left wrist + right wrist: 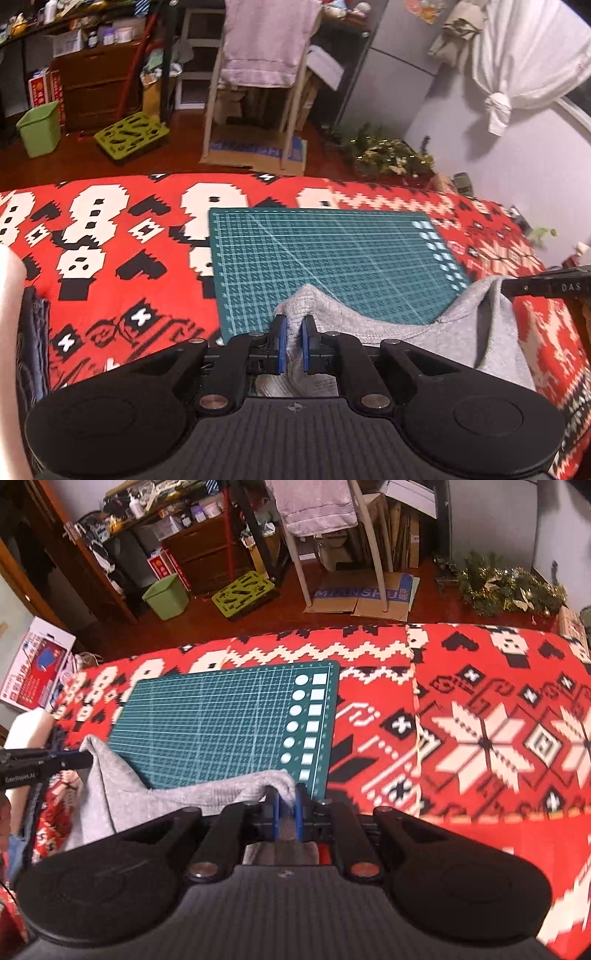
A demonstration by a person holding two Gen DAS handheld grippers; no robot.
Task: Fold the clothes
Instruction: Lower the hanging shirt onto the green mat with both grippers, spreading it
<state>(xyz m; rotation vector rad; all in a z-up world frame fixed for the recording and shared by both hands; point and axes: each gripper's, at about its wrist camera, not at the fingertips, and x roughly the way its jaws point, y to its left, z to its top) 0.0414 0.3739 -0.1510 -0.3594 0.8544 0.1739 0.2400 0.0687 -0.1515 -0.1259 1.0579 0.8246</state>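
— Where's the garment right now?

— The grey knit garment (pixel 476 332) is held up at the near edge of the green cutting mat (pixel 325 258), strung between the two tools and sagging in the middle. Its lower part drops out of sight below them.

— And who's holding what?

— The left gripper (pixel 293 343) has its blue pads (pixel 281 345) pinched narrow on one bunched corner of the cloth. The right gripper (pixel 288 812) does the same on the other corner, fingers nearly together with grey fabric between them.

— What's underneath?

— The mat lies flat on a red, white and black patterned blanket (pixel 480 720) that covers the whole surface.

— And past that?

— Wood floor, with a flattened cardboard box (pixel 362 594) under a white chair draped with a lilac towel (pixel 266 40). A light green bin (pixel 40 129) stands near a lime perforated crate (pixel 129 134), and a tinselled wreath (pixel 509 587) lies off to the right.
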